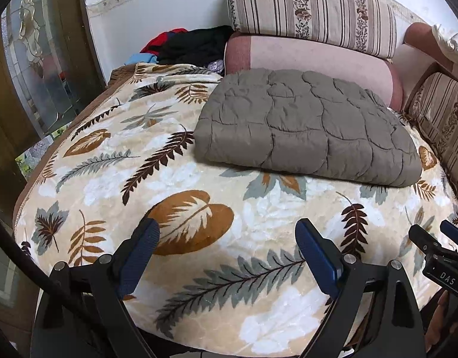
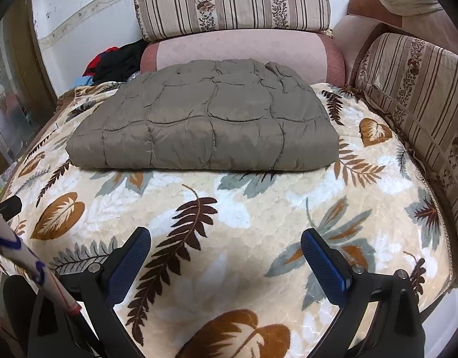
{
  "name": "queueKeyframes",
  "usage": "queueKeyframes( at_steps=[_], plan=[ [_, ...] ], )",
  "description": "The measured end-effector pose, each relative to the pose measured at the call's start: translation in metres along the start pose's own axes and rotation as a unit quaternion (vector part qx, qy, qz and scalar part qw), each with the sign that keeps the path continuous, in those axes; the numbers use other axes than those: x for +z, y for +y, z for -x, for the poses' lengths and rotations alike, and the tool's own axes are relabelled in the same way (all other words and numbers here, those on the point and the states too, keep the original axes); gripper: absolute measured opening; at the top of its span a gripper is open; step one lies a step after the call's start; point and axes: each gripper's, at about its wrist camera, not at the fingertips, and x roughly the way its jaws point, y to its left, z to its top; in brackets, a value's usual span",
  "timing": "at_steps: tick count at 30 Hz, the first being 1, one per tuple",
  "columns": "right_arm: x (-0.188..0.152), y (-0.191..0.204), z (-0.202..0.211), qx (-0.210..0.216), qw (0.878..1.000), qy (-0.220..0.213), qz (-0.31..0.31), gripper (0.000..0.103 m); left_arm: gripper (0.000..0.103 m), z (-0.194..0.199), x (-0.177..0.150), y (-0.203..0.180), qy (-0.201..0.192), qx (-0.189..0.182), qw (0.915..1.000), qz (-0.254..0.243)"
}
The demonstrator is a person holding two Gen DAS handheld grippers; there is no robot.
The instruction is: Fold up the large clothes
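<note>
A: Where is the garment?

B: The grey-brown quilted jacket (image 2: 205, 116) lies folded into a flat rectangular bundle on the leaf-patterned blanket (image 2: 259, 214), well ahead of both sets of jaws. Seen from the left wrist, the jacket (image 1: 306, 125) sits ahead and to the right.

A: And the jaws?

B: The left gripper (image 1: 227, 238) has its jaws spread wide with nothing between them, only blanket below. The right gripper (image 2: 226, 246) is the same: jaws far apart, holding nothing, well short of the jacket's near edge.

A: What lies beyond the jacket?

B: A pink cushion (image 2: 244, 47) touches its far edge, with a striped floral cushion (image 2: 232, 3) stacked on top. Another striped cushion (image 2: 414, 95) stands to the right of the right jaws.

A: Anything to the left?

B: A heap of black and red clothes (image 1: 193, 44) lies at the far left corner, beside the pink cushion. A glass-panelled door (image 1: 29, 59) stands farther left.
</note>
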Motion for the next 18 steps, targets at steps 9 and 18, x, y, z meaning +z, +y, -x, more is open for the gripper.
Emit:
queueKeyframes(
  at_steps=[9,18],
  plan=[
    [-0.001,-0.006,-0.014,-0.001,1.0,0.016,-0.012,0.102,0.092,-0.014,0.0,-0.001,0.019,-0.001,0.9998,-0.001],
    [0.0,-0.01,-0.027,-0.003,1.0,0.026,-0.017,0.102,0.092,-0.033,0.0,-0.001,0.039,0.004,0.9992,-0.001]
  ],
)
